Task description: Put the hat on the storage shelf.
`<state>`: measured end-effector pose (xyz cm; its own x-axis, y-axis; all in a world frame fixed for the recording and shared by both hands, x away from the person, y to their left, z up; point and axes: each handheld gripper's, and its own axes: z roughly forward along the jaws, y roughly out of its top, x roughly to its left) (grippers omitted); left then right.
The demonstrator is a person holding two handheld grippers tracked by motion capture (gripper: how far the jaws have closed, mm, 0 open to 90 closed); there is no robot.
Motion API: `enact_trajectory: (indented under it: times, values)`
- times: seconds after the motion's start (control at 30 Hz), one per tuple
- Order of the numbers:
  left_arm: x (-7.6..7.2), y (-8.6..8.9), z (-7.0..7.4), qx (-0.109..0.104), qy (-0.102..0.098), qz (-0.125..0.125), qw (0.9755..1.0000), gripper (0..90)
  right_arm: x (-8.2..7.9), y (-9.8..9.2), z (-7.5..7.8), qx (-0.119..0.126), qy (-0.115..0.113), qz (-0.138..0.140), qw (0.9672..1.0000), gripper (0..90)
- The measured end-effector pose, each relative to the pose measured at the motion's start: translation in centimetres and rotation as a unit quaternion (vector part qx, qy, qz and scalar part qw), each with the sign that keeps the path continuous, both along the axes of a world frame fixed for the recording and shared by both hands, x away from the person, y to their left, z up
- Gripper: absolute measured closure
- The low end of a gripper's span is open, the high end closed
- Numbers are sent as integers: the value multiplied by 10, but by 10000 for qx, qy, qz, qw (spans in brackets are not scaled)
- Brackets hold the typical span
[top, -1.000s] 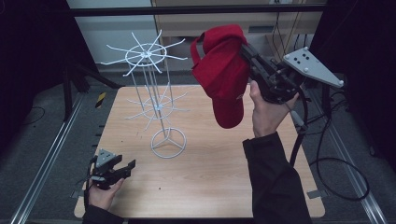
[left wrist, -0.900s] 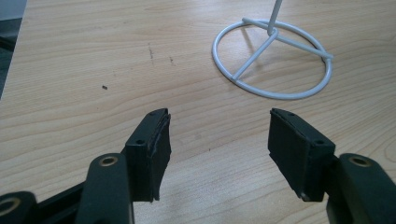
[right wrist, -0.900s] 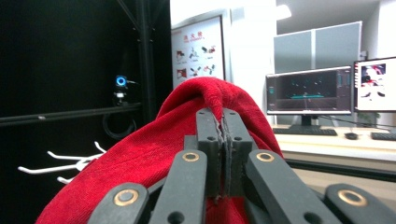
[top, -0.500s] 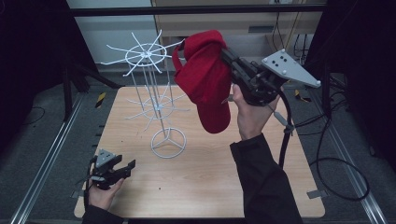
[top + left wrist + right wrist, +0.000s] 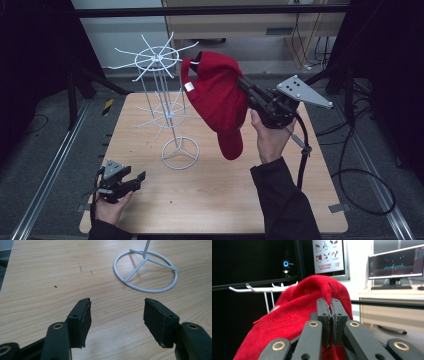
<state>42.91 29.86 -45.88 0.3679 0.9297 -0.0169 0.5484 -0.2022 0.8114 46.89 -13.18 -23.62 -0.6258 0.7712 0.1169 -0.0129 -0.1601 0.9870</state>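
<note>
One red cap [image 5: 218,100] held aloft above table's middle, beside top spokes of white wire rack [image 5: 159,57]. Risk: thin pinch of fabric may slip, or brim snags spoke, tipping rack. Right gripper [image 5: 331,305] clamped shut on cap's crown fabric. Left gripper [image 5: 117,311] wide open, empty, apparently resting near front-left corner.

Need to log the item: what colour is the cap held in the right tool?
Red; the cap shows best in the high view.
</note>
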Motion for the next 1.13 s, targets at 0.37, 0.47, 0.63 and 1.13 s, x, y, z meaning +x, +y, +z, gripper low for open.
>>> enact_trajectory:
  times: [0.37, 0.47, 0.63, 1.13]
  values:
    - [0, -1, 0, 2, -15, -13, 10000, 388, 8, 4, -33, -135, 484, 230, 9985, 861]
    - [0, -1, 0, -1, -18, -15, 10000, 388, 9, 6, -42, -288, 600, 244, 9975, 856]
    - [0, -1, 0, -3, -1, -25, 10000, 388, 13, 11, -56, -443, 807, 369, 9951, 825]
    - [1, -1, -2, -43, 3, -71, 10000, 360, -10, -29, -111, -880, 1112, -55, 9899, 257]
